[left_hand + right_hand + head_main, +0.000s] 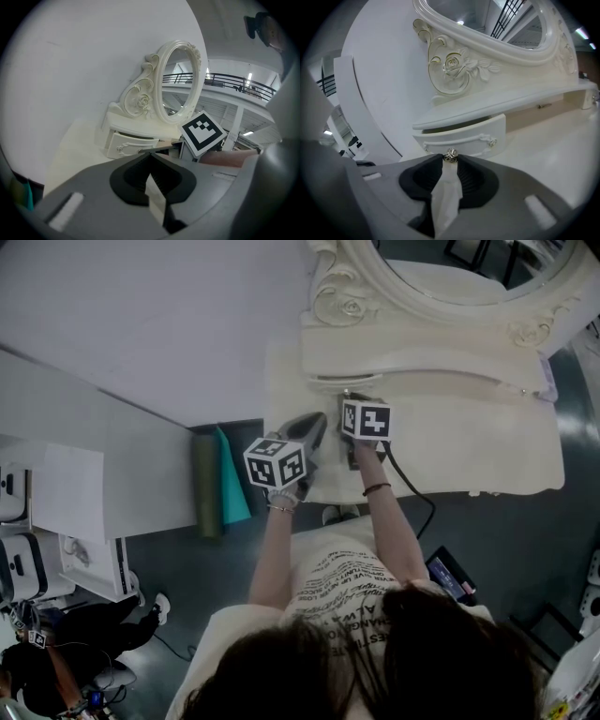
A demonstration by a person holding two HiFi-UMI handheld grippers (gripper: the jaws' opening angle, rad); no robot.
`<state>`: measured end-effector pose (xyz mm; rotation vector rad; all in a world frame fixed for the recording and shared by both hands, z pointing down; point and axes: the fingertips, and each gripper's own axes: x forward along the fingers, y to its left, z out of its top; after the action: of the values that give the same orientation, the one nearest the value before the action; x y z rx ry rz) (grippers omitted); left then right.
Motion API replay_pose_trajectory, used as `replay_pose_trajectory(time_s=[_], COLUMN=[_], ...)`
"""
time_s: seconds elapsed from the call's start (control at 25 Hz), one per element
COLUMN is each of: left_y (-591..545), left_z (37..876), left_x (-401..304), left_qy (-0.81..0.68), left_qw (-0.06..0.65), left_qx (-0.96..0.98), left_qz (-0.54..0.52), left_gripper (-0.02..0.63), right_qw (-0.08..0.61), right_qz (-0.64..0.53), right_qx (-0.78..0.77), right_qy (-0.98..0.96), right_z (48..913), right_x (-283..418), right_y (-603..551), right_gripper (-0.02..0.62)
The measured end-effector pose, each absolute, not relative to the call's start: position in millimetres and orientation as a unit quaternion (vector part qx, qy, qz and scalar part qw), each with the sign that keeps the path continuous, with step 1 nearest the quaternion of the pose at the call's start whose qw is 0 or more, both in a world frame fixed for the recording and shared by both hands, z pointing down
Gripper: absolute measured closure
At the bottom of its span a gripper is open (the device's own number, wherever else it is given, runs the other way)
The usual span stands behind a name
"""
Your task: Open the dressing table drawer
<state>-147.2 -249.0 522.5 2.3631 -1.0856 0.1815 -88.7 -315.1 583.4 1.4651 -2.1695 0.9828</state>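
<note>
The drawer (464, 136) sits directly ahead of the right gripper (450, 162), its front standing slightly out from under the mirror shelf (487, 110). The right jaws pinch the drawer's knob (450, 155) at their tips. The left gripper (151, 153) hovers just left of the right one above the dressing table (487, 446), jaws pressed together and empty.

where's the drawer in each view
Head view: drawer upper middle, just below the mirror.
Left gripper view: drawer left of centre, slightly open.
Right gripper view: drawer centre, its knob in the right gripper.
Shared landmark: carved rose on the mirror.
</note>
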Motion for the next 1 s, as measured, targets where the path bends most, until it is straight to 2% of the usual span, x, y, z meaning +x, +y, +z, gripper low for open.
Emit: replay_pose_trajectory(time_s=[1.0], left_y=[-234], left_z=[523], left_x=[-137], left_qy=[-0.386], left_qw=[0.265], left_qx=[0.881], left_qz=[0.068], left_gripper=[0.607], right_qw=[0.176], right_qz=[0.35], right_qx=[0.511], right_qy=[-0.765], right_z=[585], right_x=[-86], right_y=[-296], right_gripper=[0.489])
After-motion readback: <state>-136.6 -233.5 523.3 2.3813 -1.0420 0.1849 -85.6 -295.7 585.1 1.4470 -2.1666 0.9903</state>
